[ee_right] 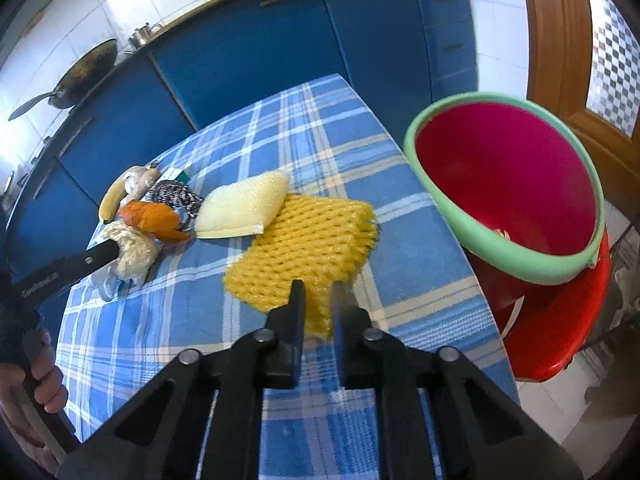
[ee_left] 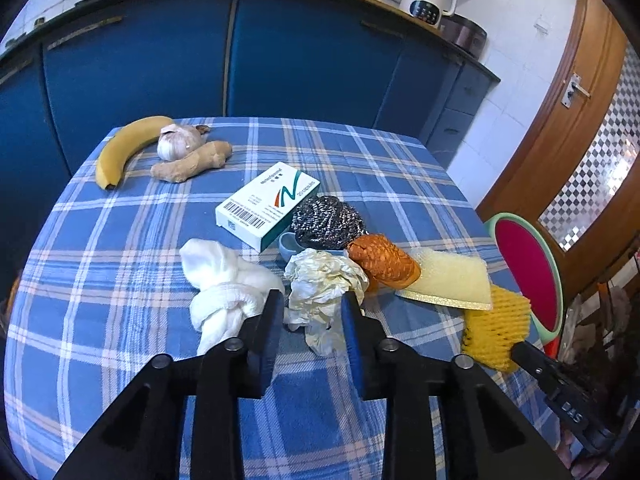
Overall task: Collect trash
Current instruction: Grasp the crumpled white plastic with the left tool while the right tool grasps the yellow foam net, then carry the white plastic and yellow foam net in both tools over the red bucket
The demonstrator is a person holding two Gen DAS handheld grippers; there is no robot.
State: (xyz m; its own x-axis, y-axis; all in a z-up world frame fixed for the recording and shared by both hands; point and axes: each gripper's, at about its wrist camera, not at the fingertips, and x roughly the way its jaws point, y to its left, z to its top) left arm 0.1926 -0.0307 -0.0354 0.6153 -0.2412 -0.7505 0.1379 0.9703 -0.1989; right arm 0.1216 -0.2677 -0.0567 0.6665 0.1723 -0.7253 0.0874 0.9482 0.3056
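Left fingers: the left gripper (ee_left: 312, 312) stood parted on either side of the crumpled cream paper (ee_left: 324, 292), the pads beside it but not pressed in.
Left view, containers: a small pale blue cup (ee_left: 290, 245) sat behind the paper, half hidden by the steel scourer (ee_left: 328, 220); its contents could not be seen. The pink bin (ee_left: 528, 272) with a green rim showed past the table's right edge.
Left view, surroundings: on the blue plaid tablecloth (ee_left: 120, 280) lay a white knotted cloth (ee_left: 224, 288) just left of the paper, a medicine box (ee_left: 268, 204), orange netting (ee_left: 384, 264), a pale sponge pad (ee_left: 452, 280), plus a banana (ee_left: 124, 148), garlic (ee_left: 176, 142) and ginger (ee_left: 192, 164) at the far corner.
Right fingers: the right gripper (ee_right: 318, 296) was pinched onto the near edge of the yellow foam net (ee_right: 308, 240), which lay on the cloth.
Right view, containers: the bin (ee_right: 460, 224) tilted on a red stool (ee_right: 560, 340) beside the table; a pale scrap, perhaps paper, lay inside near the rim.
Right view, surroundings: the sponge pad (ee_right: 240, 204) touched the net's far side; nothing stood between the net and the bin.
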